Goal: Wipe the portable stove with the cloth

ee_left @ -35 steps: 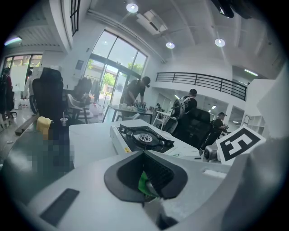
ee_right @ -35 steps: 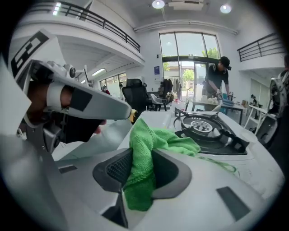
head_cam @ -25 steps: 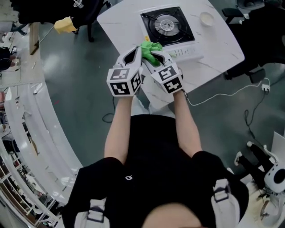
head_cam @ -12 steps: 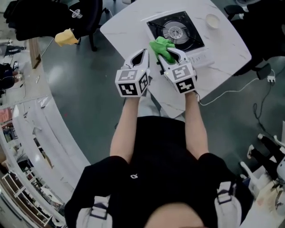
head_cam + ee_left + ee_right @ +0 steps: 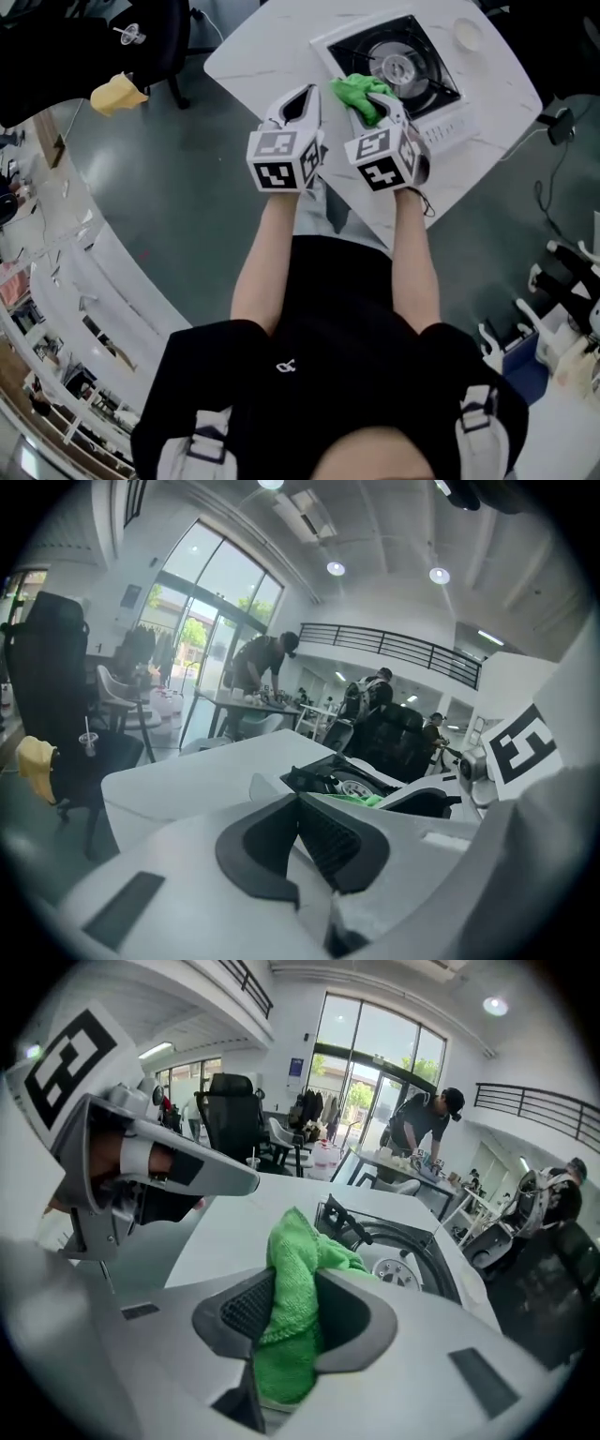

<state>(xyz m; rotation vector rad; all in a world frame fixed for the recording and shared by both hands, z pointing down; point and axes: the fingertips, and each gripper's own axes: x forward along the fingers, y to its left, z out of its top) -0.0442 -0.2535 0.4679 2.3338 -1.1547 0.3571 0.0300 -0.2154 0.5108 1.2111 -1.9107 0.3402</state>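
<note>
The portable stove (image 5: 398,67) sits on the white table (image 5: 262,47), its black top and round burner (image 5: 409,1269) showing. A green cloth (image 5: 364,95) hangs pinched in my right gripper (image 5: 380,103), shut on it, just at the stove's near-left corner. In the right gripper view the cloth (image 5: 296,1297) bunches up between the pads, with the stove (image 5: 394,1241) right beyond. My left gripper (image 5: 302,101) is beside the right one over the table's near edge, jaws shut with nothing between them (image 5: 302,832). The cloth (image 5: 354,799) peeks past it in the left gripper view.
A small white bowl (image 5: 466,33) stands on the table right of the stove. A cable (image 5: 525,150) trails off the table's right side to the floor. A black chair with a yellow cloth (image 5: 117,92) stands at left. People work at tables in the background (image 5: 422,1129).
Both grippers have moved up and right toward the stove, carrying the green cloth to its near-left corner. The head view has shifted, so the table sits higher in the frame.
</note>
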